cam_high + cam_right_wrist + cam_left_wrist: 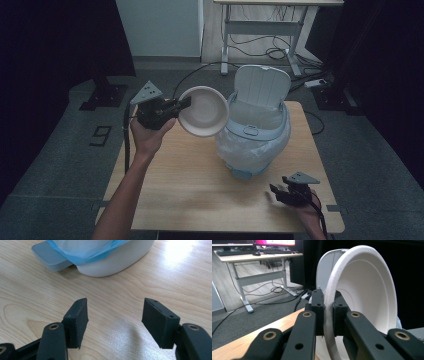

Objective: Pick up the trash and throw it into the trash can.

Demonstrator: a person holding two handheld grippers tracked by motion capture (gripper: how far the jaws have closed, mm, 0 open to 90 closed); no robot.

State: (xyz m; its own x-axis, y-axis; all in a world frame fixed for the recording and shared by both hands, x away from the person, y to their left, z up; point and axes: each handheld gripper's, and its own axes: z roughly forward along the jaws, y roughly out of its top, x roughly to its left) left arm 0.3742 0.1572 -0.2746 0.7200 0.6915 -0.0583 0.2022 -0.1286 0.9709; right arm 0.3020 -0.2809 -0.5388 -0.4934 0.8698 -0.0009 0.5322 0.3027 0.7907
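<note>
Bowl (pixel 202 111) rim clamped in left tool (pixel 181 105).

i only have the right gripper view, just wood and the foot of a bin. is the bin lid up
Observer: yes, the lid stands tipped back and the bin is open, lined with a bag.
Operator: where's the left gripper
Observer: the left gripper is raised beside the bin's left side, above the table.
Operator: holding anything
Observer: its pads pinch the rim of a white foam bowl, held on edge.
Operator: and my right gripper
Observer: the right gripper sits low at the table's near right corner.
</note>
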